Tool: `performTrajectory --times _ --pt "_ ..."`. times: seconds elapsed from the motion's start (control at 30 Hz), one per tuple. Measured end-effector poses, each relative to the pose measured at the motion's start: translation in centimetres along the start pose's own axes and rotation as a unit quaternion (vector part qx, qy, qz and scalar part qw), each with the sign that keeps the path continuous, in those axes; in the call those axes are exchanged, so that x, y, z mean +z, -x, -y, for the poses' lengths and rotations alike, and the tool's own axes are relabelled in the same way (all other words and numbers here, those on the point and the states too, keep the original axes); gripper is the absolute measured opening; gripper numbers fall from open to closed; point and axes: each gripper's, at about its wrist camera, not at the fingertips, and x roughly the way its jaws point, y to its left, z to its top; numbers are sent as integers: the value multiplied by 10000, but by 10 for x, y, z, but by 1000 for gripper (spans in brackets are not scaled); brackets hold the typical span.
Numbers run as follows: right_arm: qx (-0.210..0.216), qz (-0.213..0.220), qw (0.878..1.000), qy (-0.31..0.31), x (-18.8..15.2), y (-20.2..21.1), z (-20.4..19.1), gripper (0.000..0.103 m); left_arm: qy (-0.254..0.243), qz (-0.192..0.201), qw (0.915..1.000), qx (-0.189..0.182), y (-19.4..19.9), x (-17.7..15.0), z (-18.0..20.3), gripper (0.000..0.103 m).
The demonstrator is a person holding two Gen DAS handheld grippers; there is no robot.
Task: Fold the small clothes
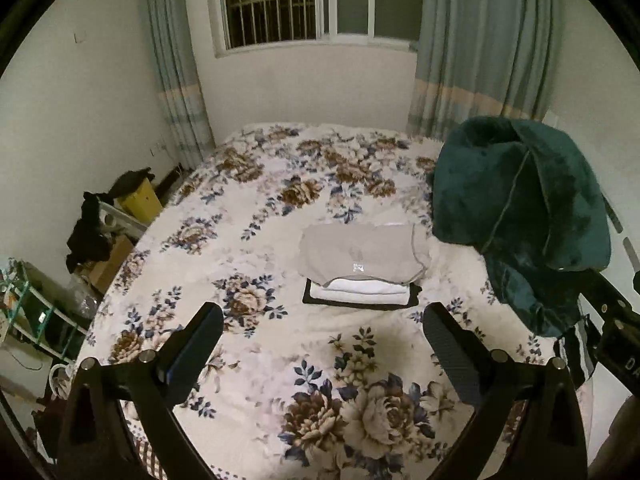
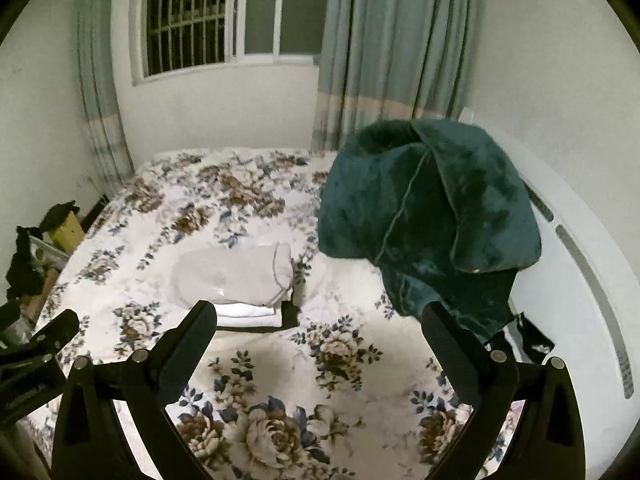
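Note:
A stack of folded clothes lies mid-bed: a beige garment [image 1: 362, 256] on top, a white one [image 1: 362, 290] under it, a black one [image 1: 320, 299] at the bottom. The stack also shows in the right wrist view [image 2: 236, 276]. My left gripper [image 1: 322, 344] is open and empty, held above the floral bedspread [image 1: 256, 216] short of the stack. My right gripper [image 2: 320, 344] is open and empty, to the right of the stack. The left gripper's body shows at the left edge of the right wrist view [image 2: 36, 352].
A dark green plush blanket [image 1: 520, 216] is heaped at the bed's right side, against the white headboard [image 2: 580, 248]. A small black cloth [image 2: 532, 336] lies below it. Clutter, a yellow box [image 1: 138, 198] and shelves stand left of the bed. A curtained window [image 1: 296, 0] is behind.

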Motion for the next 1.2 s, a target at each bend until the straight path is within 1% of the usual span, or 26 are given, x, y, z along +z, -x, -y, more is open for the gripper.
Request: performTrajectory --times 0.13,0.23,0.4,0.53,0.77,1.0,1.2 --pt "53 229 9997 43 1 56 7 103 63 185 9998 21 43 -3 -1 102" --pt "128 318 9994 47 -2 84 12 103 110 292 9995 26 63 -8 -1 102" --pt "231 381 9990 88 -10 112 18 103 135 344 9993 -11 82 -17 2 102" --pt "268 387 9988 92 -16 123 21 103 113 395 9992 -25 93 -24 2 102" --pt "311 421 9986 120 -18 124 25 103 153 513 9985 82 105 -29 1 102" --pt "314 452 9984 148 -18 129 26 103 153 626 9979 96 117 -32 2 102" --pt "337 387 9986 152 -16 134 25 103 133 690 9975 75 122 -33 3 103"
